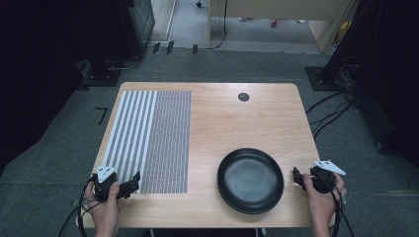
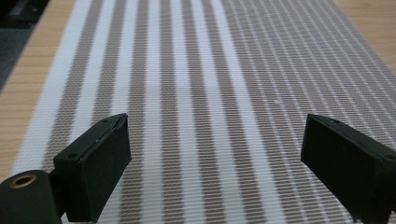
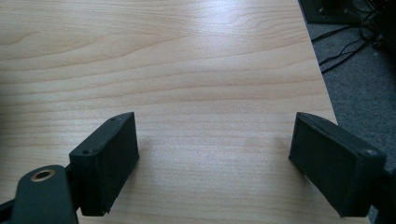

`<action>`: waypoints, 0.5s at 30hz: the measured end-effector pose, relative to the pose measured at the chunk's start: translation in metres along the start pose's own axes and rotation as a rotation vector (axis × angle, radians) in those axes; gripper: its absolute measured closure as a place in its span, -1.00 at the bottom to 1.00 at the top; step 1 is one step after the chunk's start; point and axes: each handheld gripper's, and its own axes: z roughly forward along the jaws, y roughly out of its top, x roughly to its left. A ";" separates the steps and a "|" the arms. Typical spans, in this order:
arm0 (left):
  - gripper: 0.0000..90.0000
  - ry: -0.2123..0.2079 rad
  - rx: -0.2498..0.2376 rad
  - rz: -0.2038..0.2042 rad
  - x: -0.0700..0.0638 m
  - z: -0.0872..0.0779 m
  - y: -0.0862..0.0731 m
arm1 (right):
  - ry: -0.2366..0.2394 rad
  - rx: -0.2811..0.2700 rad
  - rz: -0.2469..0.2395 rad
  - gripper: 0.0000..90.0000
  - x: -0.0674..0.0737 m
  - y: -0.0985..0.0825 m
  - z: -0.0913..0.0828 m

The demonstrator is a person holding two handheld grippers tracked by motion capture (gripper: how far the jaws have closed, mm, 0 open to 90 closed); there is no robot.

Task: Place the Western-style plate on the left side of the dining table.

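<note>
Black plate (image 1: 250, 180) is set on the wooden table (image 1: 232, 118), just beside the right gripper (image 1: 296, 176); striped mat (image 1: 148, 138) is spread under the left gripper (image 1: 134, 181). Both jaws are held wide, empty.

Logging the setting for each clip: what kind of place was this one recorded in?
Probably a lab or studio set up for recording. A wooden table stands on grey carpet with black curtains at both sides and loose cables across the floor. A striped placemat and black plate look staged.
</note>
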 end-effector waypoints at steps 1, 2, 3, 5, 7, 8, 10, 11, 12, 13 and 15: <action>-0.82 -0.008 0.001 0.006 -0.003 0.001 0.001 | 0.000 0.000 0.000 -0.67 0.000 0.000 0.000; -0.81 -0.016 0.000 0.011 -0.007 0.001 0.001 | -0.001 0.000 0.000 -0.67 0.000 0.000 0.000; -0.81 -0.016 0.000 0.011 -0.007 0.001 0.001 | -0.001 0.000 0.000 -0.67 0.000 0.000 0.000; -0.81 -0.027 0.001 0.017 -0.012 0.002 0.002 | -0.004 0.002 0.006 -0.68 0.000 0.000 0.000; -0.81 -0.036 0.000 0.020 -0.017 0.002 0.003 | -0.007 0.002 0.010 -0.68 0.001 0.000 0.000; -0.81 -0.042 0.001 0.022 -0.019 0.003 0.004 | -0.008 0.002 0.010 -0.68 0.001 0.000 0.000; -0.81 -0.060 0.002 0.028 -0.026 0.005 0.006 | -0.009 0.002 0.010 -0.68 0.001 0.000 0.000; -0.81 -0.060 0.002 0.028 -0.026 0.005 0.006 | -0.009 0.002 0.010 -0.68 0.001 0.000 0.000; -0.81 -0.070 0.005 0.036 -0.030 0.006 0.008 | -0.009 0.001 0.009 -0.69 0.001 0.000 0.000; -0.81 -0.070 0.005 0.036 -0.030 0.006 0.008 | -0.009 0.001 0.009 -0.69 0.001 0.000 0.000; -0.81 -0.083 0.003 0.040 -0.036 0.008 0.010 | -0.009 0.001 0.009 -0.69 0.001 0.000 0.000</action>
